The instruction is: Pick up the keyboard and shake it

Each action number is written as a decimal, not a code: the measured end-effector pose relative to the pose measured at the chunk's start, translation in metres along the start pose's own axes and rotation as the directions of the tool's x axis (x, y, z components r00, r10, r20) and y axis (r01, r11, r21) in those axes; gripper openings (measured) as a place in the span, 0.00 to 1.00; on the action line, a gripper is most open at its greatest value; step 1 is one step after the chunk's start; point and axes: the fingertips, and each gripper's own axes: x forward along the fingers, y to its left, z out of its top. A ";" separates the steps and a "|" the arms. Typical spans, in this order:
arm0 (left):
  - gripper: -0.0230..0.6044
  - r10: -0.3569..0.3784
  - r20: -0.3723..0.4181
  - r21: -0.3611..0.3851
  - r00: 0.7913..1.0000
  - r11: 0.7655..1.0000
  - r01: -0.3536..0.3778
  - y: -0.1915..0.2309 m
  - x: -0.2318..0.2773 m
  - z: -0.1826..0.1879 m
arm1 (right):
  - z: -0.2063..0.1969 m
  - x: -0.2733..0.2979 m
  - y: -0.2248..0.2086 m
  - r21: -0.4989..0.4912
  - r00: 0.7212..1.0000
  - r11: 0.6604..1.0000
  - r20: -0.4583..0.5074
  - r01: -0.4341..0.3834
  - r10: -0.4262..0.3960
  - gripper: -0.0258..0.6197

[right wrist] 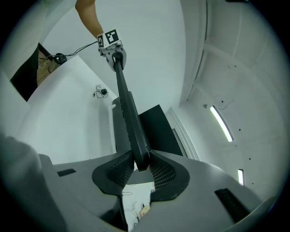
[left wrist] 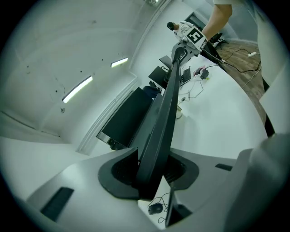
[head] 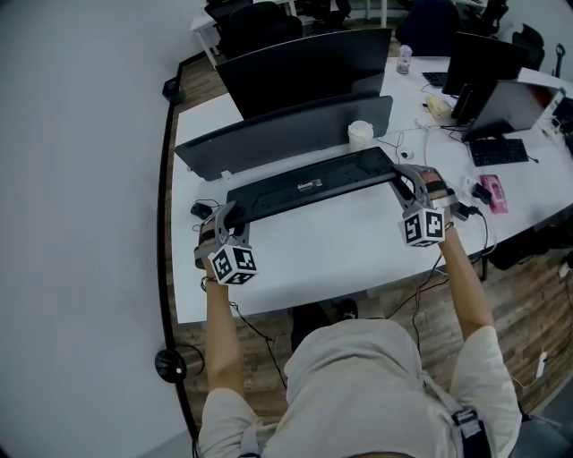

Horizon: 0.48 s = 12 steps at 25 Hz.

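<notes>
Held clear of the desk (head: 340,246), with left gripper (head: 227,216) and right gripper (head: 408,179) each clamped on one end of the keyboard (head: 313,188), apparently for a balanced shake.

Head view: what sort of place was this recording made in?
Probably an open-plan office: long white desks carry a large monitor, a laptop and the black keyboard, with office chairs behind.
</notes>
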 end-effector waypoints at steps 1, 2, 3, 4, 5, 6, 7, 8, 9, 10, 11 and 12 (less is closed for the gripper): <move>0.27 0.002 0.005 0.001 1.000 1.000 -0.002 0.003 0.000 0.002 | 0.000 -0.001 -0.004 -0.005 1.000 1.000 -0.005 0.002 -0.002 0.24; 0.27 0.006 0.013 0.003 1.000 1.000 -0.006 0.005 0.000 0.005 | 0.000 -0.002 -0.007 -0.007 1.000 1.000 -0.013 -0.002 0.002 0.24; 0.27 0.007 0.019 0.005 1.000 1.000 -0.007 0.007 0.001 0.007 | -0.001 -0.001 -0.010 -0.010 1.000 1.000 -0.021 -0.007 0.007 0.24; 0.27 0.007 0.025 0.006 1.000 1.000 -0.007 0.008 0.002 0.009 | -0.002 -0.001 -0.013 -0.012 1.000 1.000 -0.028 -0.007 0.007 0.24; 0.27 0.010 0.028 0.004 1.000 1.000 -0.010 0.009 0.002 0.012 | -0.002 -0.002 -0.017 -0.015 0.999 1.000 -0.032 0.000 -0.001 0.24; 0.27 0.017 0.030 0.001 0.999 1.000 -0.017 0.011 0.001 0.014 | -0.002 -0.004 -0.021 -0.015 0.999 1.000 -0.033 0.014 -0.015 0.24; 0.27 0.025 0.032 -0.001 0.999 1.000 -0.025 0.013 0.000 0.016 | -0.001 -0.006 -0.025 -0.012 0.999 1.000 -0.031 0.029 -0.029 0.24; 0.27 0.027 0.033 -0.002 0.999 1.000 -0.027 0.014 -0.001 0.017 | 0.000 -0.008 -0.027 -0.010 0.999 0.999 -0.029 0.037 -0.037 0.24; 0.27 0.020 0.032 -0.001 0.999 1.000 -0.020 0.012 -0.001 0.017 | 0.000 -0.009 -0.027 -0.010 0.999 0.999 -0.027 0.035 -0.035 0.24; 0.27 0.005 0.030 0.001 1.000 1.000 -0.005 0.009 0.001 0.016 | 0.000 -0.010 -0.025 -0.014 0.999 1.000 -0.026 0.025 -0.025 0.24; 0.26 -0.010 0.028 0.004 1.000 1.000 0.010 0.005 0.002 0.015 | -0.001 -0.011 -0.022 -0.020 1.000 1.000 -0.025 0.011 -0.011 0.24; 0.26 -0.016 0.028 0.005 0.999 1.000 0.016 0.002 0.001 0.014 | -0.002 -0.013 -0.019 -0.024 1.000 1.000 -0.022 0.001 -0.001 0.24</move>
